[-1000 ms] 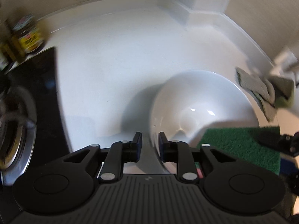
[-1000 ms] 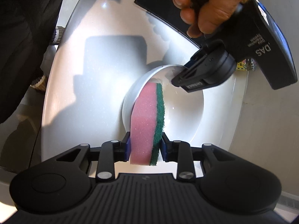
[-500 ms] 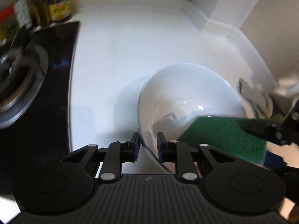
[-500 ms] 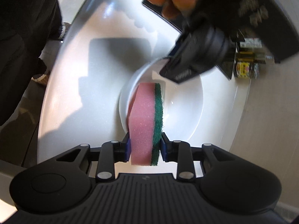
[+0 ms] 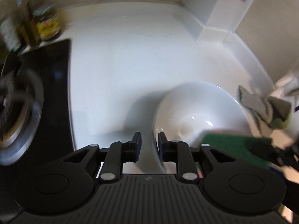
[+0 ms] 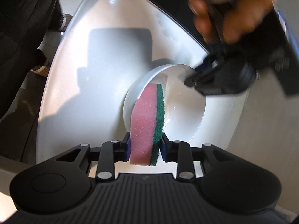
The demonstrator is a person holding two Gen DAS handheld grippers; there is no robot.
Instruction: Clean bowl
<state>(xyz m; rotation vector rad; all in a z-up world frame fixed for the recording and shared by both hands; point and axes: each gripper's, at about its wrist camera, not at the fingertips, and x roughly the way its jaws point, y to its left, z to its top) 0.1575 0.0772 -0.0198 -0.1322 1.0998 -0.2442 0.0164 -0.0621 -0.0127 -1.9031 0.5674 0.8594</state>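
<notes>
A white bowl (image 5: 196,108) rests on the pale counter. Its near rim runs between the jaws of my left gripper (image 5: 149,145), which are opening; the pads stand apart from the thin wall. The right wrist view shows that gripper (image 6: 190,82) at the far rim of the bowl (image 6: 186,115), blurred. My right gripper (image 6: 144,147) is shut on a pink sponge with a green scouring face (image 6: 147,115). The sponge's far end dips into the bowl's left side. Its green face (image 5: 229,145) lies at the bowl's right edge in the left wrist view.
A black hob (image 5: 54,93) with a burner (image 5: 16,112) lies to the left, jars (image 5: 46,26) behind it. A crumpled grey-green cloth (image 5: 265,108) sits right of the bowl. A person's hand (image 6: 233,9) holds the left gripper; dark clothing (image 6: 22,37) fills the right view's left edge.
The left wrist view swung toward the hob half a second ago and has swung back, so the bowl sits to the right again. The sponge stays clamped and in the bowl.
</notes>
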